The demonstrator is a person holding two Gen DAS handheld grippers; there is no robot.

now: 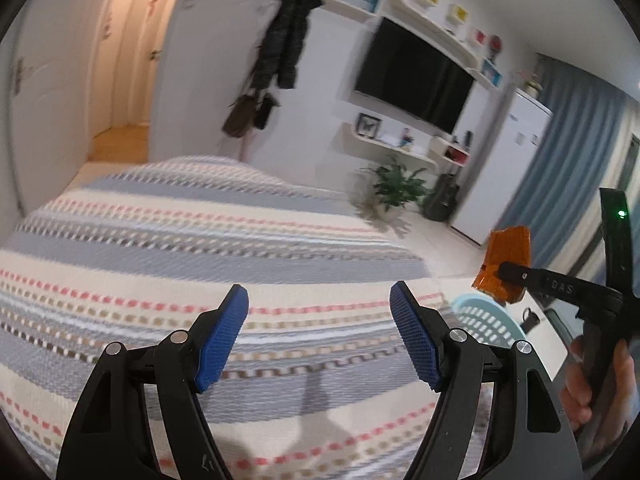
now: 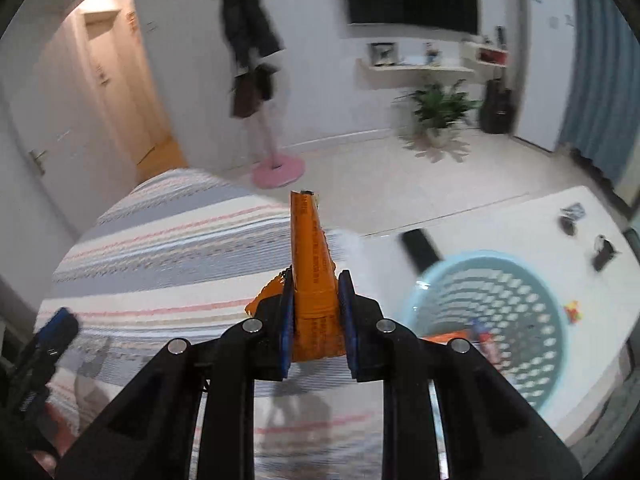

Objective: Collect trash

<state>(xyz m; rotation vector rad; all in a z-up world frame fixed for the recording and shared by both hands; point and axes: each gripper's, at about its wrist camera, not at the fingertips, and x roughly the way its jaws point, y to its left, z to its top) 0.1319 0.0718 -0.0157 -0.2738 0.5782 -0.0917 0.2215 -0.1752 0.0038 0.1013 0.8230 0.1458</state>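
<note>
Bed cover (image 1: 200, 248): woven cloth, matt, coarse ribbed weave in striped bands.
Wrapper (image 2: 314, 280): thin orange film, glossy, creased, printed; pinched between the right tool (image 2: 314, 320) pads.
Left tool (image 1: 320, 340): matt black plastic arms, shiny metal pins; pads (image 1: 222, 340) of blue rubber with fine grid texture, set wide apart.
Basket (image 2: 440, 280): pale blue plastic, smooth, perforated wall, at lower right of the frame.
Worktop (image 2: 500, 220): white, smooth, slight sheen.
Floor (image 2: 380, 176): pale tiles, smooth.

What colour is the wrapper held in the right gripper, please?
Orange wrapper, clearest in the right wrist view.
</note>
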